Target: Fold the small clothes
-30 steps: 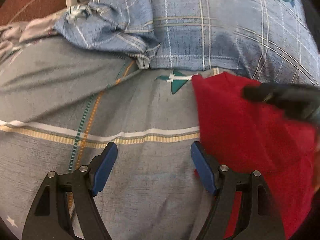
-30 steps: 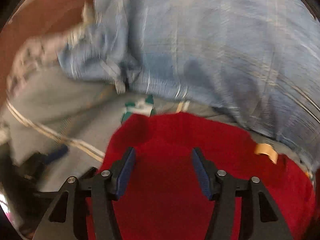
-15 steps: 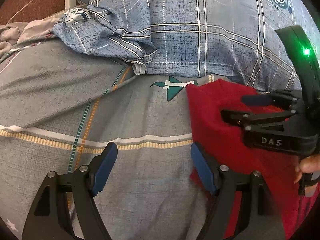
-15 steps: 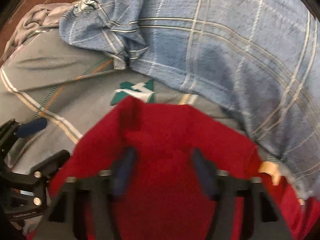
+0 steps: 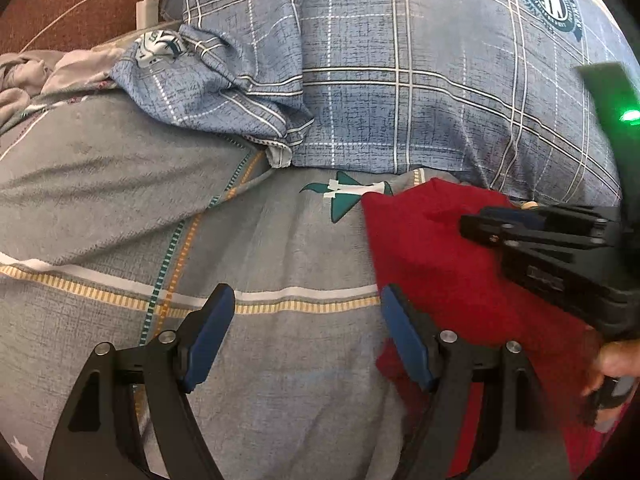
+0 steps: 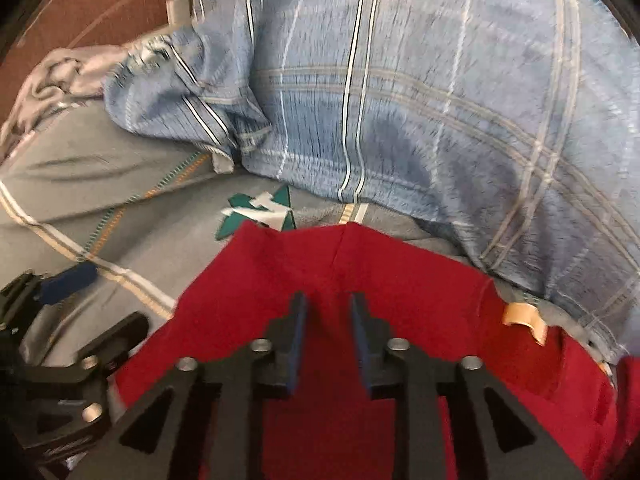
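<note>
Bedding: grey bedsheet [image 5: 280,360] with white and yellow stripes filled the lower left of both views; a blue plaid pillow [image 5: 400,80] lay across the top, from 11 to 2 o'clock.
Garment: red garment [image 5: 440,280] lay on the sheet at 3 to 5 o'clock in the left wrist view, its top edge just below the pillow. In the right wrist view it [image 6: 280,280] filled the bottom centre, from 5 to 8 o'clock.
Left gripper: left gripper [image 5: 308,332] stood wide, with only sheet between its blue pads. Its right finger was at the garment's left edge; whether it touched could not be told. From the right wrist view it [image 6: 60,320] showed at 9 o'clock.
Right gripper: right gripper [image 6: 328,320] sat over the red cloth, jaws narrow and opening, with a raised fold of red fabric between the pads; the blur hid whether they pressed on it. From the left wrist view it [image 5: 476,228] reached in from 3 o'clock.
Hand: person's fingers [image 5: 612,360] showed at 4 o'clock.
Background: white charger [image 5: 146,10] with its cable lay at 11 o'clock on a brown surface [image 5: 80,0].
</note>
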The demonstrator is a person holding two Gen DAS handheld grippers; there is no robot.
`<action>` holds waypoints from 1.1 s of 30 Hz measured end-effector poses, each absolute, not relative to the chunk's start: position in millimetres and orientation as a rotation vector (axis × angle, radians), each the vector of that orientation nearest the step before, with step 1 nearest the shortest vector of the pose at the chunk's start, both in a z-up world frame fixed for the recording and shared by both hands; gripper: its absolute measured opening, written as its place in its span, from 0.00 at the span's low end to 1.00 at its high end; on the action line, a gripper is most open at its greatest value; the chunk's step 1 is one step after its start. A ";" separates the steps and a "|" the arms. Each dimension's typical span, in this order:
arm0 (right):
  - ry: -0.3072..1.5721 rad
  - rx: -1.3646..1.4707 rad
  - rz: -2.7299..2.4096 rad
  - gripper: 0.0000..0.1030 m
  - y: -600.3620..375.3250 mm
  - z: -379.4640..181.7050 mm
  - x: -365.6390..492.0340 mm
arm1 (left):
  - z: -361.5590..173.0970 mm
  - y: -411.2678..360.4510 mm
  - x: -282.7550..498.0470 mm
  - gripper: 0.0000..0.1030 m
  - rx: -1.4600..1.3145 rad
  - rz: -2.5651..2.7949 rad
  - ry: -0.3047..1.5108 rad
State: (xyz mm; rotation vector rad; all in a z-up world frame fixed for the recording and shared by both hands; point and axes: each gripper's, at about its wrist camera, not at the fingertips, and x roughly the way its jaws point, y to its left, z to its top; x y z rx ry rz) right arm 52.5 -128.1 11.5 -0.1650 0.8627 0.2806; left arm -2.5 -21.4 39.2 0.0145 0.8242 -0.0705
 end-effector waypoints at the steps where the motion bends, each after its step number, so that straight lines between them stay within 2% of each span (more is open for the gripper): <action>1: 0.847 -0.160 0.278 0.43 -131.2 18.2 43.8 | 39.4 -21.4 -2.1 0.74 0.014 -0.074 0.823; 3: 0.808 -0.126 0.306 0.47 -134.1 28.9 22.1 | 40.2 -20.1 -2.6 0.74 0.006 -0.076 0.823; 5: 0.816 -0.116 0.340 0.46 -131.2 29.3 9.0 | 40.2 -19.2 -3.1 0.74 0.004 -0.076 0.821; 10: 0.937 -0.107 0.366 0.44 -119.4 -8.5 -1.9 | 42.4 -16.5 -5.7 0.74 -0.011 -0.077 0.808; 18: 0.892 -0.074 0.341 0.46 -142.2 16.0 -24.8 | 41.7 -17.6 -7.0 0.74 -0.011 -0.090 0.810; 22: 0.872 -0.001 0.236 0.46 -168.4 22.2 -11.9 | 40.6 -19.1 -6.0 0.74 -0.007 -0.093 0.811; 28: 0.933 0.046 0.111 0.46 -188.8 -6.9 18.3 | 38.1 -22.2 -3.3 0.74 -0.013 -0.103 0.818; 33: 0.909 0.043 0.103 0.47 -192.3 -3.4 20.2 | 40.2 -26.3 -6.5 0.74 -0.070 -0.186 0.805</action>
